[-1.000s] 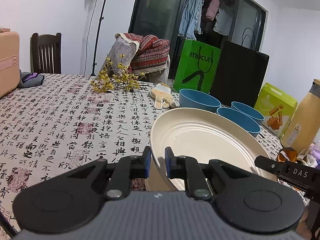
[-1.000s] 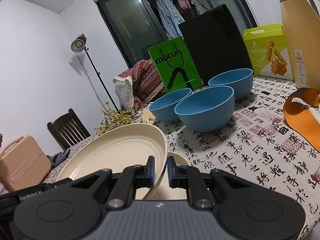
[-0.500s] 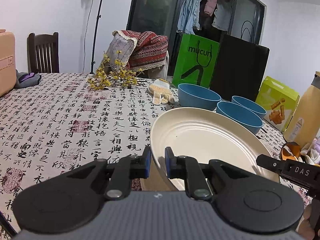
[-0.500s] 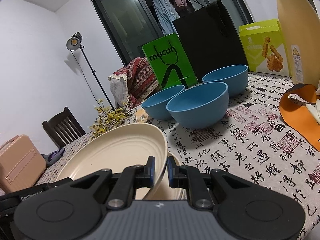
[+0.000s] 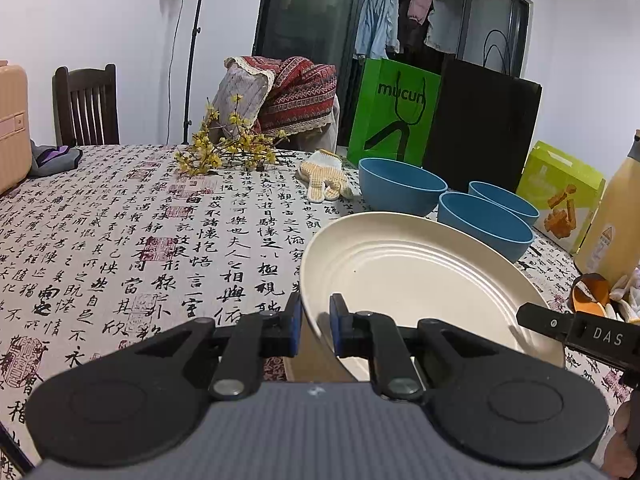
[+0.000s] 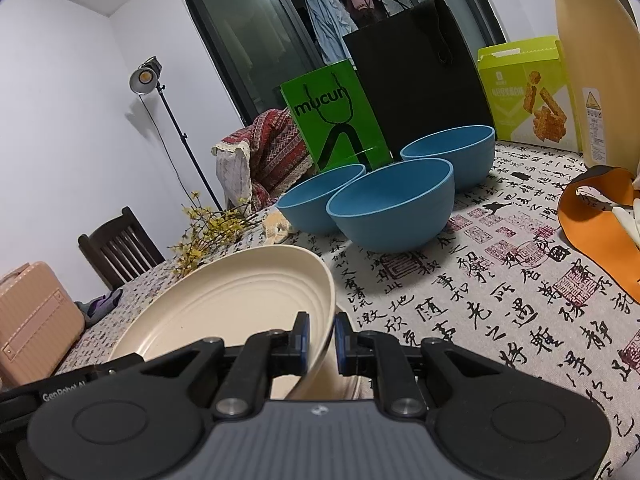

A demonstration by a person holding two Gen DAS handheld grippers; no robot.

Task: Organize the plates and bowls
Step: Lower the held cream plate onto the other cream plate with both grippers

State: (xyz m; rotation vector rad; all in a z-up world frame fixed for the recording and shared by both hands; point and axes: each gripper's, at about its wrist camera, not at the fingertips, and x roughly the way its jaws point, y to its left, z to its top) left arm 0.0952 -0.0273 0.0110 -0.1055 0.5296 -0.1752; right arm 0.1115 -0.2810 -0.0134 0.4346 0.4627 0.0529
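Tools [image 5: 312,322] [image 6: 321,338] both clenched on cream plate [image 5: 408,276] rim edges; blue bowls [image 6: 394,204] near beyond

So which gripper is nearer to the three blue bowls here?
Right. The right gripper pinches the plate rim on the side facing the blue bowls; the left gripper pinches the opposite rim, with the plate between it and them.
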